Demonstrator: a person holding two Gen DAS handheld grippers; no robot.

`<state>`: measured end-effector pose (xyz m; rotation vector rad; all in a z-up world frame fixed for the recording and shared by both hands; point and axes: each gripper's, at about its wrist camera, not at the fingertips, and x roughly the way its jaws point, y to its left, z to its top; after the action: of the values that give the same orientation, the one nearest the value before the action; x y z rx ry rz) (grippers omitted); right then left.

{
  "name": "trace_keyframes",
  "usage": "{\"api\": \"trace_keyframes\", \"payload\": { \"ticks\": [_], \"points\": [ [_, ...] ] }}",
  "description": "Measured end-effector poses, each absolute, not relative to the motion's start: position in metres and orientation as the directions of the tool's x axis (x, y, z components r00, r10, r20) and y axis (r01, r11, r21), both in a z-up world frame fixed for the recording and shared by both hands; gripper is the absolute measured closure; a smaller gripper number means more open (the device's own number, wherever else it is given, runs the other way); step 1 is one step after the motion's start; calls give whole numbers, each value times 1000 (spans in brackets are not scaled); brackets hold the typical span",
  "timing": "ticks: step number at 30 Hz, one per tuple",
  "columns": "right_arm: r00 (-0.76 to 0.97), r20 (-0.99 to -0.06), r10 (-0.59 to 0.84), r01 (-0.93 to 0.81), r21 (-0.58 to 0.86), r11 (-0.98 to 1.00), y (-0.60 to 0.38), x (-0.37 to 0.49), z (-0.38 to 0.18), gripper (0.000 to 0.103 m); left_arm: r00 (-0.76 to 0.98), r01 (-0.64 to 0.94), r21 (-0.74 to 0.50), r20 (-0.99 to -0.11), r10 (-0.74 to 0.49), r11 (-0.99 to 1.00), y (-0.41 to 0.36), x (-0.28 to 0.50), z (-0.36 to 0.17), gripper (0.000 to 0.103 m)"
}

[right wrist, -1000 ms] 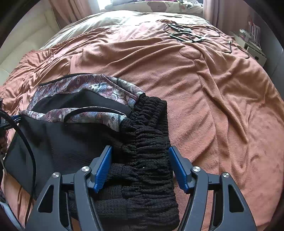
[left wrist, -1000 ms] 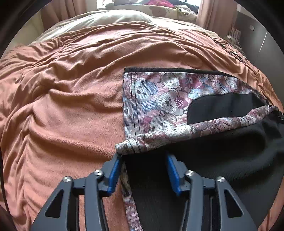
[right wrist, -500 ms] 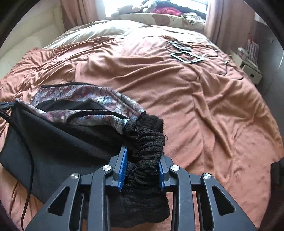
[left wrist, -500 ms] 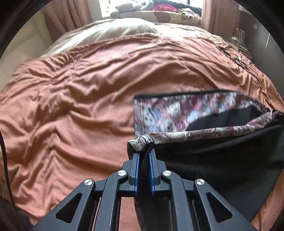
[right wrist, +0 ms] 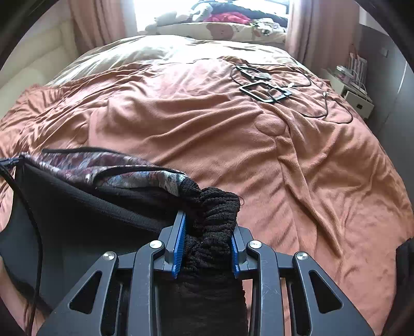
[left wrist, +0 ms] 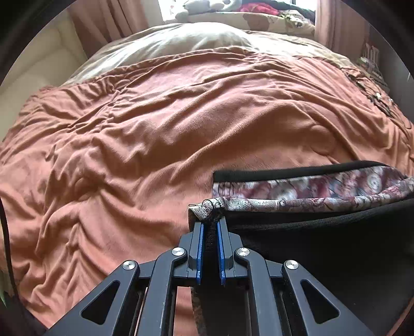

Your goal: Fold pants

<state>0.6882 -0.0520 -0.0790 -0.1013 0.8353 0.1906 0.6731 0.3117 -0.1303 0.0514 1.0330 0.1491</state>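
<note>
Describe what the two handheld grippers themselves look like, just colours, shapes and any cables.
Both match: the left gripper and right gripper have matte black angular linkage frames with triangular cut-outs and round silver bolt heads at the joints. Each finger carries a flat bright-blue pad; the right gripper's pads look ridged. A thin black cable runs along the left of the right wrist view. No hands or sleeves are clearly visible.

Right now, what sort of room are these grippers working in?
Most likely a bedroom: a wide bed under a rumpled rust-orange blanket, pink curtains at a bright window, and plush toys beyond it.
</note>
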Motion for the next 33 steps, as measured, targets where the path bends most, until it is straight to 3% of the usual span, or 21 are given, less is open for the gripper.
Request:
{"api": "trace_keyframes", "payload": {
  "ticks": [19,21,22,24,26,33],
  "points": [
    [720,-692,43,-125,-68,990,-29,729,-92,77,491,-214,53,-857,155,975,329,717,-155,93],
    [700,-713,31,-128,-83,988,-24,739,-101,76,485,-202,26,-866,123,979,330,721,-161,88],
    [692,-722,20,-126,-94,988,-23,743,-105,68,478,-195,29,-870,120,980,329,723,-163,83],
    [676,-736,5,-117,-101,988,-24,749,-110,52,469,-197,39,-874,129,980,330,719,-164,65],
    [678,-734,36,-104,-48,993,-34,746,-106,31,474,-200,16,-873,111,980,334,713,-161,32],
    [690,-705,164,-146,86,986,-71,712,-84,30,508,-197,-34,-859,72,980,344,676,-135,28]
  ]
}}
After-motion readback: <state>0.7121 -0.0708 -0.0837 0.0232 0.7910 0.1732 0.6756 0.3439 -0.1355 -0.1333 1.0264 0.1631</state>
